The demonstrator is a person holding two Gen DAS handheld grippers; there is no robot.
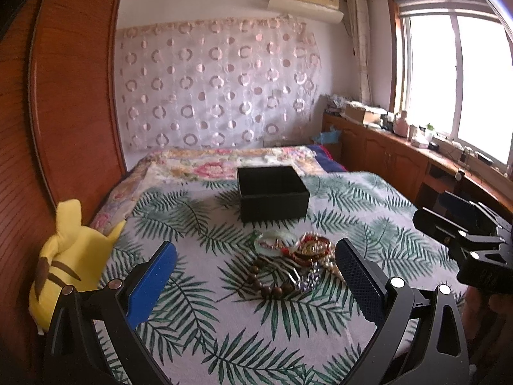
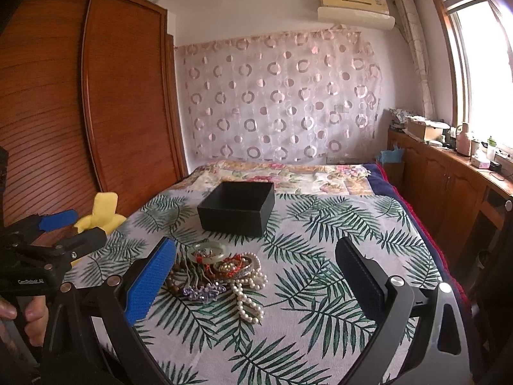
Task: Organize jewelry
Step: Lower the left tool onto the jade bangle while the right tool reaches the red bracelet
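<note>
Bedspread (image 1: 198, 314) with green fern print fills the lower half of both views, and all the task's things lie on it. Box (image 1: 272, 192), black and lidless, sits at frame centre, apparently empty, though its floor is mostly hidden. Plush (image 1: 70, 256), yellow, lies at the left edge, apart from the work. Jewelry (image 2: 221, 272) is heaped just below the box: a pale bangle (image 2: 210, 252) nearest it, brown beads (image 1: 266, 285) on the left of the heap, a pearl strand (image 2: 248, 304) trailing toward the bottom of the frame, red cord and purple pieces tangled between.

Left gripper (image 1: 256, 279) and right gripper (image 2: 253, 279) both hover short of the heap, jaws spread wide and holding nothing.

First pick seems due. Best, I judge, to take the bangle: it lies on top, rigid and free. Close across its rim, lift straight up, and watch for snagged cord before carrying it to the box.
</note>
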